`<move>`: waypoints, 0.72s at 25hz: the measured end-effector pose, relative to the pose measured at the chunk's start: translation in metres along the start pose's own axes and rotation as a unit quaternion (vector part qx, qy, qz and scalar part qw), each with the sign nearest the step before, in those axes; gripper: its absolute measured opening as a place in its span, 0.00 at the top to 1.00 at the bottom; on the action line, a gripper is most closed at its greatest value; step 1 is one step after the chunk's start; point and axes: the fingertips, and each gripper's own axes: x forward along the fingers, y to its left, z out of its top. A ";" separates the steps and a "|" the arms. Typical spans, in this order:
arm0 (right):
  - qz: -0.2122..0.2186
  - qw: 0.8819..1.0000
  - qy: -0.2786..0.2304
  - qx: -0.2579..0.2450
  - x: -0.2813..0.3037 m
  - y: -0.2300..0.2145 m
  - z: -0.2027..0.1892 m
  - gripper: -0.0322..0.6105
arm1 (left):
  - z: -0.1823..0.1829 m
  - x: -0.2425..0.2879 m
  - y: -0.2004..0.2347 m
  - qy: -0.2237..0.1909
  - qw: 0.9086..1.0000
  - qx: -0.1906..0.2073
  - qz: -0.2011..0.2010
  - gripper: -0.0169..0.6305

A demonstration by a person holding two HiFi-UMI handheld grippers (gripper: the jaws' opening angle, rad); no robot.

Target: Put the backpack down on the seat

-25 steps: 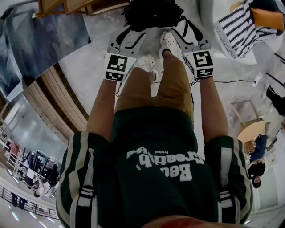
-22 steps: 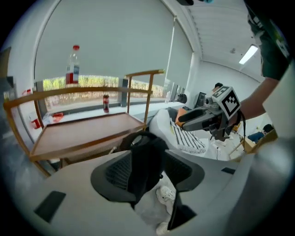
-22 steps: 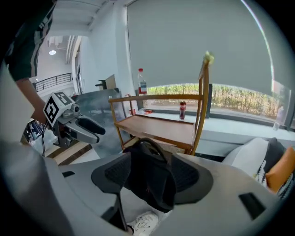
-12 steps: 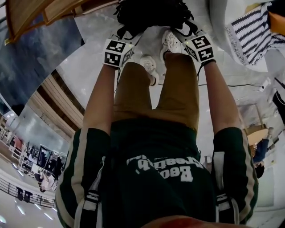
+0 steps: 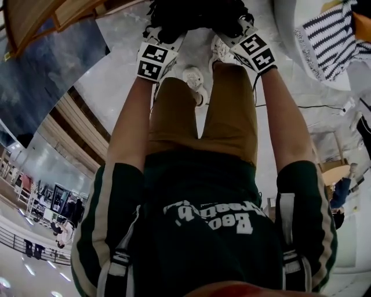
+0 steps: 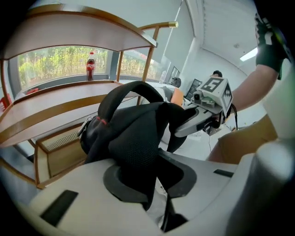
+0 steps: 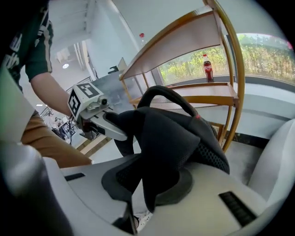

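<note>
A black backpack hangs low in front of the person's legs, above the pale floor. In the left gripper view its mesh strap runs down between the jaws of my left gripper. Those jaws have just been closing and now pinch it. My right gripper has also just been closing and is shut on another strap of the backpack. In the head view both grippers, left and right, reach into the bag from either side, fingertips hidden by the fabric.
A curved wooden shelf unit stands just behind the bag, with a cola bottle on its upper board. A pale rounded seat lies to the right, with a striped cloth on it. A cable crosses the floor; shoes stand under the bag.
Both grippers have dropped toward the backpack and moved in on it. Their jaws, spread wide a second ago, have closed onto its straps.
</note>
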 end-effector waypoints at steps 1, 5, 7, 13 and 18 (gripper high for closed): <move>0.005 1.000 0.001 0.000 -0.006 0.008 0.004 0.83 | 0.002 -0.007 -0.005 0.006 1.000 0.000 -0.006 0.85; 0.020 1.000 -0.007 0.018 -0.033 0.040 0.024 0.84 | 0.011 -0.035 -0.024 0.016 1.000 -0.009 -0.013 0.85; 0.022 0.999 -0.013 0.027 -0.049 0.053 0.037 0.84 | 0.021 -0.054 -0.034 0.018 1.000 -0.015 -0.014 0.85; 0.022 0.999 -0.034 0.030 -0.101 0.082 0.091 0.84 | 0.068 -0.110 -0.059 -0.002 1.000 -0.016 -0.010 0.85; 0.025 0.999 -0.046 0.007 -0.144 0.112 0.137 0.84 | 0.107 -0.167 -0.075 -0.026 1.000 0.016 -0.003 0.85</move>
